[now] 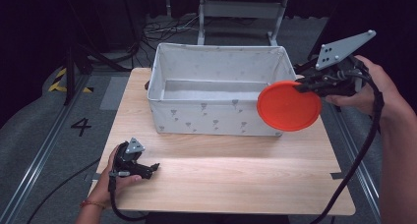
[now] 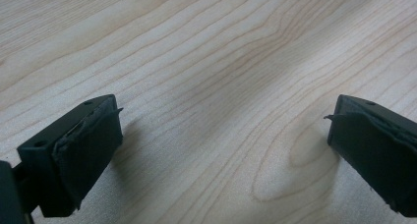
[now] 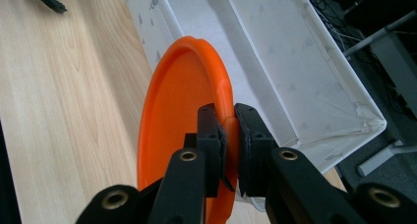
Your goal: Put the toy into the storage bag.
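Above the surface's point(image 1: 236, 180) right side, just before the fabric bin's point(image 1: 216, 111) front right corner, the right claw point(image 1: 301, 86) pinches the orange disc point(image 1: 287, 106) by its rim; the disc hangs on edge, its flat face turned toward the person; the left claw point(image 1: 153, 168) rests on the surface, jaws wide, holding nothing.

There was one orange plate point(image 1: 288, 106), one white fabric bin point(image 1: 216, 117), one wooden surface point(image 1: 231, 180), and two tongs, left point(image 1: 153, 168) and right point(image 1: 298, 88).
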Demonstrator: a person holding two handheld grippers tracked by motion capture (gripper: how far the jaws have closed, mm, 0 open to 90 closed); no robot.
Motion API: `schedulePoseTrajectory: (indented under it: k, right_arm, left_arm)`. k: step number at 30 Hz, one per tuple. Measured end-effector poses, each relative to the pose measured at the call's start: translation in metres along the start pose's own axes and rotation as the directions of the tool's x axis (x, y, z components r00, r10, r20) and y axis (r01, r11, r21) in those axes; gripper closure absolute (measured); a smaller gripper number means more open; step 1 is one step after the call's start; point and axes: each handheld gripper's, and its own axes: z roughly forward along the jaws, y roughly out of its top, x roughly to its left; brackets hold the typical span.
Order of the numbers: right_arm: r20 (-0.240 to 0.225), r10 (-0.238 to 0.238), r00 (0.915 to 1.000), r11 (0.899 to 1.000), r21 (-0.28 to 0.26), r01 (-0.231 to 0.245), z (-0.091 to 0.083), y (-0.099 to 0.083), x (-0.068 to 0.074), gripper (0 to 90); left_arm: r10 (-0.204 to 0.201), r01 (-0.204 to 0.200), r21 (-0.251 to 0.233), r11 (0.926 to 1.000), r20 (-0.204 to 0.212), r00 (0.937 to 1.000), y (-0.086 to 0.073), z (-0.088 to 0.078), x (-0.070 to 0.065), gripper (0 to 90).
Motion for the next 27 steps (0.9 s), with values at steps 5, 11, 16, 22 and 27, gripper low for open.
schedulePoseTrajectory:
  k: [5, 11, 16, 22, 27]
  right_arm:
    - [0.022, 0.0, 0.9998, 1.0, -0.006, 0.0, -0.003, 0.009, -0.011, 82.2]
    - [0.05, -0.001, 0.9988, 1.0, -0.001, 0.001, 0.001, 0.023, -0.029, 82.2]
    - [0.052, -0.003, 0.9986, 1.0, 0.005, 0.003, 0.01, 0.032, -0.043, 82.2]
    - [0.066, 0.014, 0.9977, 1.0, 0.021, -0.015, 0.021, 0.038, -0.06, 82.2]
    - [0.07, 0.023, 0.9973, 1.0, 0.013, -0.024, 0.029, 0.04, -0.071, 82.2]
  left_arm:
    - [0.001, -0.001, 0.001, 1.0, 0.0, 1.0, 0.0, 0.0, 0.0, 0.3]
    - [-0.001, 0.001, -0.002, 1.0, 0.002, 1.0, 0.0, 0.0, 0.0, 0.2]
    - [0.002, -0.002, -0.001, 1.0, -0.001, 1.0, 0.0, 0.0, 0.0, 0.2]
    - [0.0, 0.0, -0.001, 1.0, 0.0, 1.0, 0.0, 0.0, 0.0, 0.2]
    - [0.004, -0.004, -0.003, 1.0, -0.002, 1.0, 0.0, 0.0, 0.001, 0.2]
